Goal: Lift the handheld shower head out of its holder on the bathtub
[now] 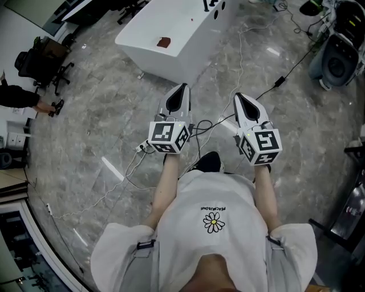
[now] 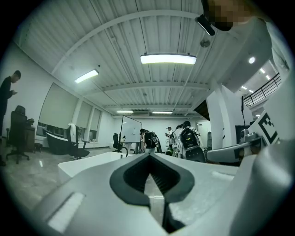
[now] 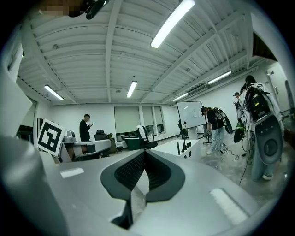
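Bathtub ahead across open floor

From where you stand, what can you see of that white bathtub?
The bathtub is white, glossy, long and freestanding on the grey marbled floor, angled away ahead. Dark fittings stand on its far rim, too small to tell apart. A small brown object shows on top near the near end.

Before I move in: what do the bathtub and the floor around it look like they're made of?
Bathtub: smooth white shell with a soft sheen and even colour, no seams showing. Probably acrylic or glazed ceramic; the look leaves it open.
Floor: polished grey stone or marble-look tile, with cloudy veining and bright streaks of reflected ceiling light. It may be slick.
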